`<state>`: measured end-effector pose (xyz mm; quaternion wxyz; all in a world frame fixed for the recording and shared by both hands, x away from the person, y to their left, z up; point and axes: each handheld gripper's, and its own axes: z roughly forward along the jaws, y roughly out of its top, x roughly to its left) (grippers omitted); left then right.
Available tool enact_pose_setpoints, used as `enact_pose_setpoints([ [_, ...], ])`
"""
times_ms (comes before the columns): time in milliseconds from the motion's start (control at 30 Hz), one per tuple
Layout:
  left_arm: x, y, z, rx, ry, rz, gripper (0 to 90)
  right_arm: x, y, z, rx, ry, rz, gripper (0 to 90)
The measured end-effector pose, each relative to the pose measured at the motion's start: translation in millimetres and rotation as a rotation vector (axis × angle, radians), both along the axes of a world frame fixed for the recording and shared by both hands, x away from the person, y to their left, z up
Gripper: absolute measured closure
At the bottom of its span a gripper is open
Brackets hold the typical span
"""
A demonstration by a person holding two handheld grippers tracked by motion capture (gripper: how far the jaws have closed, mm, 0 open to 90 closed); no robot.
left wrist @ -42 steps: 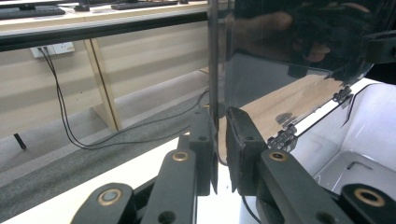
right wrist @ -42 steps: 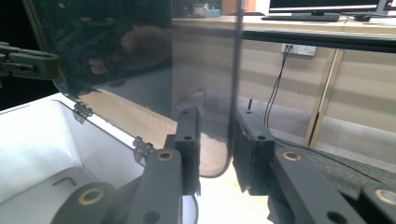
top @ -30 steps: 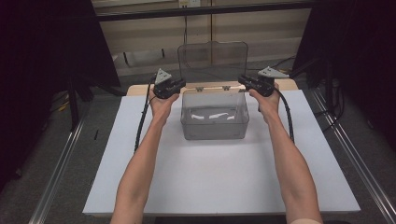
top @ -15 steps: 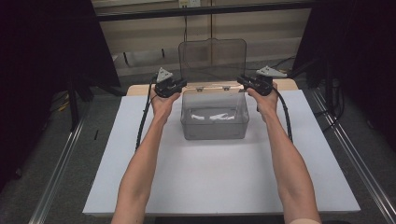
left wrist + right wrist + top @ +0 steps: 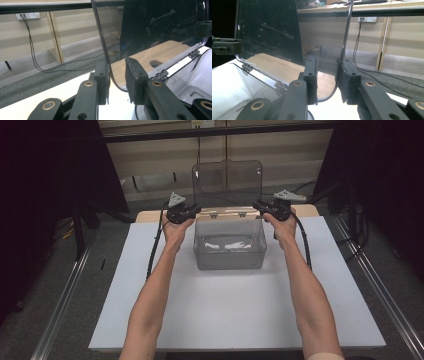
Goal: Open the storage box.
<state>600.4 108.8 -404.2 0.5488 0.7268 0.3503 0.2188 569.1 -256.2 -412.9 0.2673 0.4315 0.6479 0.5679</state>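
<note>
High view: a clear plastic box (image 5: 229,245) is sitting on the white bench (image 5: 225,320), toward its far middle, with its hinged lid (image 5: 227,180) standing upright at the back edge. The left gripper (image 5: 192,212) is hovering at the lid's lower left corner and the right gripper (image 5: 260,208) at the lower right corner, both forearms reaching in from the bottom, cables trailing back along the bench.

Left gripper view: the jaws are sitting either side of the lid's curved edge (image 5: 105,50); the edge is lying against the left pad while the right pad is standing clear of it, so the jaws have just been opening and are released, lid between them, not clamped. The hinges (image 5: 162,73) and the box interior are showing to the right.

Right gripper view: same picture mirrored, the lid edge (image 5: 345,37) is running down along the right pad, with a clear gap to the left one; the jaws have just been opening and are released around the lid. The left gripper (image 5: 227,46) is showing far off at the lid's other corner.
</note>
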Motion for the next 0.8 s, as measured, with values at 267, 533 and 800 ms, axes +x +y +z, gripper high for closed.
enact_pose_setpoints([
  [267, 1.1, -0.2, -0.3, -0.031, 0.037, 0.007, 72.6, 1.4, 1.3, -0.4, 0.02, 0.023, -0.019, 68.8],
  [533, 3.8, 0.6, 1.1, -0.033, 0.083, 0.009, 72.3, 4.4, 1.0, -1.5, 0.078, 0.067, -0.03, 68.9],
  [800, 5.6, -1.0, 2.3, -0.013, 0.114, 0.008, 69.1, 6.8, 2.2, -2.1, 0.106, 0.106, -0.049, 67.8],
])
